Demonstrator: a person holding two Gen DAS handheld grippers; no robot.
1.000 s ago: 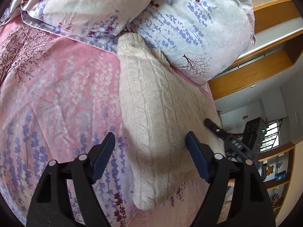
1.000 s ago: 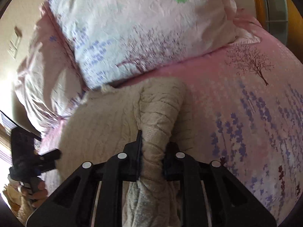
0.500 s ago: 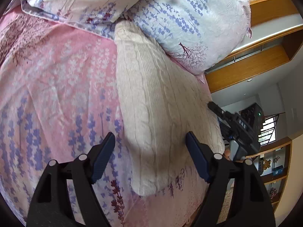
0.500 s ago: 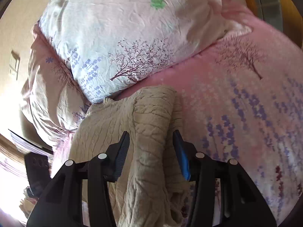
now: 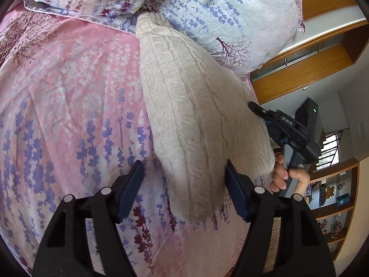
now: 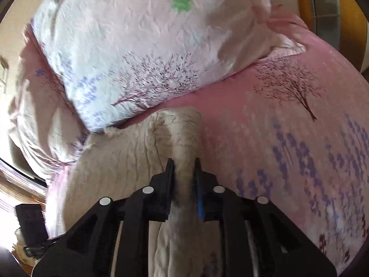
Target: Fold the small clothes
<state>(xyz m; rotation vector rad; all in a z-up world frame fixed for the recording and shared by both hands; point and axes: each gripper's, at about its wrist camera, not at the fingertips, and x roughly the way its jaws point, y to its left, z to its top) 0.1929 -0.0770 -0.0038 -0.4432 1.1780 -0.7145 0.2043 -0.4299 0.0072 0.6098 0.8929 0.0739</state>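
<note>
cream sweater half folded on the pink bed

so the cable-knit sweater [image 5: 198, 120] lies on the pink floral bedspread [image 5: 69, 106], its top end tucked against the pillows [image 5: 226, 11]. the left gripper [image 5: 184, 189] hangs over its near edge with jaws apart, just narrowing a bit, pads not pressing the knit. the right gripper [image 6: 184, 180] has just been closing and now pinches a raised fold of the sweater [image 6: 182, 138] between its pads.
</note>
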